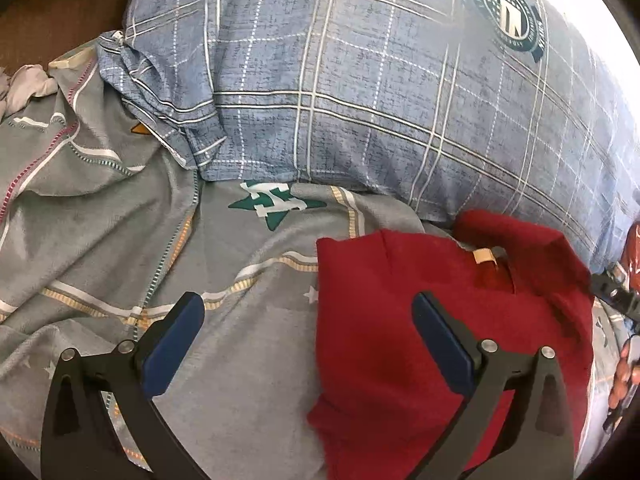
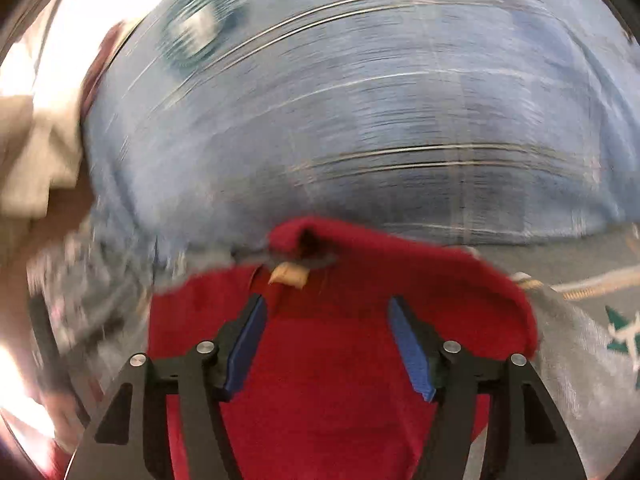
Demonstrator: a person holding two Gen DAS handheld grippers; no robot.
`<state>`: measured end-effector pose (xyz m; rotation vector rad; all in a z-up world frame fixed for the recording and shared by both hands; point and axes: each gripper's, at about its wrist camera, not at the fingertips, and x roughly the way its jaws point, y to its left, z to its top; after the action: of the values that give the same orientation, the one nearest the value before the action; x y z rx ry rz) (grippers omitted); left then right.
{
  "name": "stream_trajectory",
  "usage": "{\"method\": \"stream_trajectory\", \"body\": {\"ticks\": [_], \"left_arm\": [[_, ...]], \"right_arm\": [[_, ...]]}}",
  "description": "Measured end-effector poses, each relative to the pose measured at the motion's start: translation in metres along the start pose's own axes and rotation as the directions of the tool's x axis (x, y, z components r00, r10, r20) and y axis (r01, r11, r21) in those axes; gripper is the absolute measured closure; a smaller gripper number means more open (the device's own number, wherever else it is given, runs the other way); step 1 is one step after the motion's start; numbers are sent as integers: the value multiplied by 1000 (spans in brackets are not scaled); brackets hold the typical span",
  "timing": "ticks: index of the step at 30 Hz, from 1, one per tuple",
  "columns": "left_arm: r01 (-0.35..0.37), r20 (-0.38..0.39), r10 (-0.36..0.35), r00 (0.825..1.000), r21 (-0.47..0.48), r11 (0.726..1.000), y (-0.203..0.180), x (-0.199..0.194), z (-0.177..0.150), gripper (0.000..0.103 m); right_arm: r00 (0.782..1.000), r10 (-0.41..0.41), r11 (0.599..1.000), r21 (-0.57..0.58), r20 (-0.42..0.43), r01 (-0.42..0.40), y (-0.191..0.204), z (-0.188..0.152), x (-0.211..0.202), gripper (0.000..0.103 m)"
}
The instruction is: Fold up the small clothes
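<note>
- While the red garment [image 1: 420, 340] lies spread on the grey patterned bed sheet [image 1: 240, 360], just in front of the blue checked pillow [image 1: 360, 80], neither claw has hold of it.
- Its collar end, marked by a small tan label [image 1: 484, 257], faces the pillow. The cloth around the neck is rumpled and one top corner rises in a soft hump, so it probably needs flattening before any fold.
- The left claw [image 1: 308, 344] hangs over the garment's left edge with its jaws wide apart and nothing between them. One blue pad [image 1: 176, 344] is above the bare sheet and the other above the red cloth, a straddle that would suit pinching that side edge.
- The right claw [image 2: 328, 344] points down over the middle of the garment below the label, its jaws partly apart and empty; the blue pads [image 2: 246, 348] do not press the fabric. That view is heavily smeared, so fine detail is lost.
- At the far right of the left view, a hand [image 1: 624, 376] shows beside the cloth.
- With each claw over its own side, the setup looks ready for a two-handed fold.
</note>
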<state>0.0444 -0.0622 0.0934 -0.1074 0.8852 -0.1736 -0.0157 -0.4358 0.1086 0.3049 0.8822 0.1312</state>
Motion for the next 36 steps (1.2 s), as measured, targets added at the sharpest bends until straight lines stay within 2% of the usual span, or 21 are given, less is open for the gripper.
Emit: {"method": "stream_trajectory", "body": {"ticks": [4, 6, 7, 8, 11, 12, 13, 17, 19, 21, 23, 24, 25, 27, 28, 29, 30, 31, 32, 34, 36], "left_arm": [[-11, -5, 11, 1000, 18, 1000, -2, 2, -2, 0], [-10, -8, 10, 1000, 8, 1000, 0, 3, -1, 0], [-7, -9, 7, 1000, 3, 1000, 1, 4, -1, 0], [-2, -9, 2, 1000, -4, 1000, 3, 5, 0, 0], [-16, -11, 16, 1000, 2, 1000, 3, 9, 0, 0], [-26, -15, 26, 1000, 6, 1000, 3, 10, 0, 0], [-29, -18, 30, 999, 6, 1000, 4, 11, 0, 0], [-20, -1, 19, 1000, -17, 1000, 7, 5, 2, 0], [-14, 23, 15, 1000, -16, 1000, 7, -2, 3, 0], [-24, 37, 24, 999, -11, 1000, 7, -8, 4, 0], [-21, 44, 22, 999, -24, 999, 11, -11, 4, 0], [-17, 47, 18, 999, -41, 999, 14, -13, 4, 0], [-15, 48, 17, 999, -49, 999, 16, -14, 5, 0], [-16, 51, 20, 999, -74, 997, 22, -14, 5, 0], [-19, 50, 23, 998, -79, 997, 23, -14, 5, 0], [-26, 48, 30, 998, -84, 996, 25, -12, 4, 0], [-32, 45, 36, 998, -88, 996, 27, -10, 4, 0], [-37, 41, 41, 998, -94, 995, 29, -8, 4, 0], [-36, 38, 40, 998, -101, 994, 31, -7, 5, 0], [-30, 33, 34, 999, -114, 993, 35, -6, 6, 0], [-2, 35, 6, 999, -114, 993, 35, -8, 6, 0]], "right_arm": [[989, -141, 969, -210, -33, 131, 36, -4, 34, 37], [979, -201, 950, -250, -30, 187, 41, 2, 56, 37], [984, -172, 960, -229, -38, 159, 38, 6, 63, 37], [994, -94, 982, -166, -49, 85, 34, 14, 73, 37], [999, 39, 999, -28, -10, -39, 24, 32, 92, 39], [998, 61, 998, -4, 6, -61, 22, 35, 95, 64], [996, 82, 996, 19, 19, -83, 22, 40, 97, 96], [986, 159, 987, 1, 48, -159, 34, 40, 69, 97], [965, 260, 965, -22, 37, -260, 44, 33, 36, 97], [926, 376, 925, -60, -19, -376, 56, 27, 0, 96], [892, 442, 885, -116, -98, -451, 72, 27, -30, 96], [877, 460, 870, -124, -140, -477, 79, 26, -34, 91], [849, 490, 848, -119, -197, -517, 88, 26, -37, 90], [775, 553, 792, -94, -307, -603, 104, 25, -22, 89], [747, 565, 778, -75, -351, -624, 113, 23, -5, 81], [742, 545, 789, -59, -390, -611, 121, 21, 21, 75], [756, 505, 817, -53, -416, -575, 125, 15, 41, 62], [788, 435, 865, -42, -437, -501, 129, 14, 70, 60], [804, 393, 893, -23, -446, -449, 132, 13, 91, 60], [816, 408, 906, 70, -410, -418, 125, 15, 118, 60], [832, 441, 896, 116, -335, -428, 113, 15, 114, 57]]}}
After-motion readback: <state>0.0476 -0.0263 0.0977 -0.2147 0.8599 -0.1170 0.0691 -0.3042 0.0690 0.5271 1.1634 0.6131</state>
